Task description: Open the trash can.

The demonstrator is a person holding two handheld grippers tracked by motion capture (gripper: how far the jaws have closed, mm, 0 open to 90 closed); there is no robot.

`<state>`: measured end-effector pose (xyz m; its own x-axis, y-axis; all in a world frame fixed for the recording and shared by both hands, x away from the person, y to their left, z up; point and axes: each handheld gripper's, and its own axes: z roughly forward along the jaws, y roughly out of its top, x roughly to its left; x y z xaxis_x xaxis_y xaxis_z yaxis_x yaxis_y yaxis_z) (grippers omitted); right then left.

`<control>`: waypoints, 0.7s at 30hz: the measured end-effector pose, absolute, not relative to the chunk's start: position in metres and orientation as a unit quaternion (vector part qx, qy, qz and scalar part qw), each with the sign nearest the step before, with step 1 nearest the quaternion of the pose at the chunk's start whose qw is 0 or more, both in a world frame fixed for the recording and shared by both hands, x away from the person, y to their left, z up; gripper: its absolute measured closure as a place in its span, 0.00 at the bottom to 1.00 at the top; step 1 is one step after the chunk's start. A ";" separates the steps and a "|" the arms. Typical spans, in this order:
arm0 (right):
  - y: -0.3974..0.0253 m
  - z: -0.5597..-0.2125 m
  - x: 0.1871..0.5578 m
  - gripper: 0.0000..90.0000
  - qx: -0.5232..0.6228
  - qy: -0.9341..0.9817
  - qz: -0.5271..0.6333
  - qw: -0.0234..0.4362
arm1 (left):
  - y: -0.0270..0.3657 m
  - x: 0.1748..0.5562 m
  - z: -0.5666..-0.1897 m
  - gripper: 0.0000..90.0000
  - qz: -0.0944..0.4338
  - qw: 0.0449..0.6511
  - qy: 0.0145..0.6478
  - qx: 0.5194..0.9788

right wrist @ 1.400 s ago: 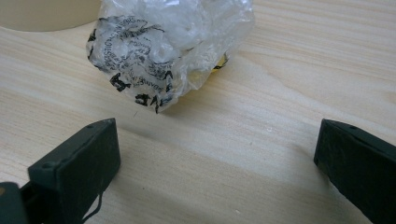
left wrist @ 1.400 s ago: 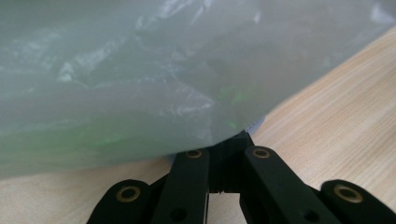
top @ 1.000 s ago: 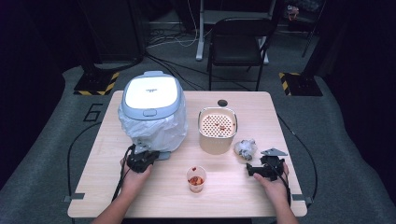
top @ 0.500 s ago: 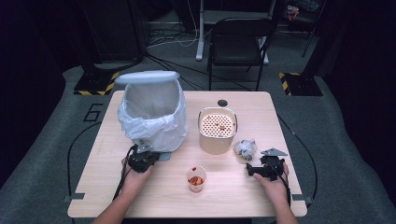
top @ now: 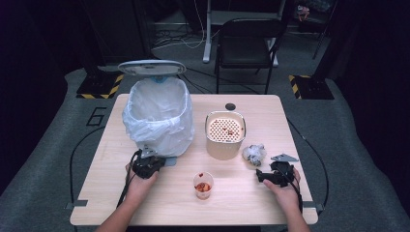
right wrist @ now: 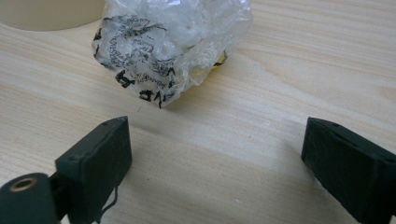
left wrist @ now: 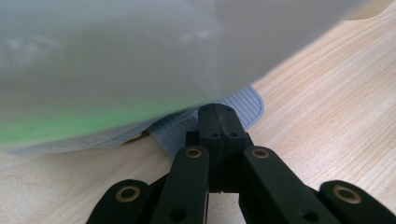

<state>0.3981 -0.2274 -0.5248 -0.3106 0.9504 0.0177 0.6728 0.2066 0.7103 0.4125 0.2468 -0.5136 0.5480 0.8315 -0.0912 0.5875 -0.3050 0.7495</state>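
A white pedal bin [top: 157,116] lined with a clear bag stands at the table's left, its lid [top: 151,67] tipped up and back. My left gripper [top: 154,162] is shut at the bin's foot. In the left gripper view its closed tips [left wrist: 217,114] rest on the grey ribbed pedal [left wrist: 247,102], with nothing between them. My right gripper [top: 263,175] lies open on the table at the right. In the right gripper view its jaws [right wrist: 219,144] stand wide apart, a short way from a crumpled printed plastic wrapper [right wrist: 163,51], which lies beside the beige container [top: 225,134].
The beige pot with a perforated top stands mid-table. A small clear cup [top: 203,185] holding red bits sits near the front edge between my hands. A black chair [top: 246,43] stands beyond the wooden table [top: 241,208].
The bin's lid has swung from closed to fully open, showing the bag-lined inside. Both grippers have stayed where they were.
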 end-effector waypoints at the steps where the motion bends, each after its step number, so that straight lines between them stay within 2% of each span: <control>1: -0.228 -0.522 0.397 0.11 0.544 0.746 0.319 0.215 | 0.246 0.413 -0.514 1.00 0.158 0.391 0.450 0.787; 10: -0.226 -0.498 0.396 0.12 0.528 0.748 0.339 0.217 | 0.246 0.413 -0.513 1.00 0.158 0.385 0.449 0.791; 21: -0.207 -0.479 0.424 0.01 0.509 0.761 0.340 0.215 | 0.250 0.415 -0.513 1.00 0.171 0.380 0.427 0.803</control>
<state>0.4238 -0.2069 -0.4792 -0.3902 0.9206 0.0189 0.6285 0.2512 0.7361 0.4152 0.2495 -0.5127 0.5774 0.8150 -0.0496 0.5548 -0.3471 0.7561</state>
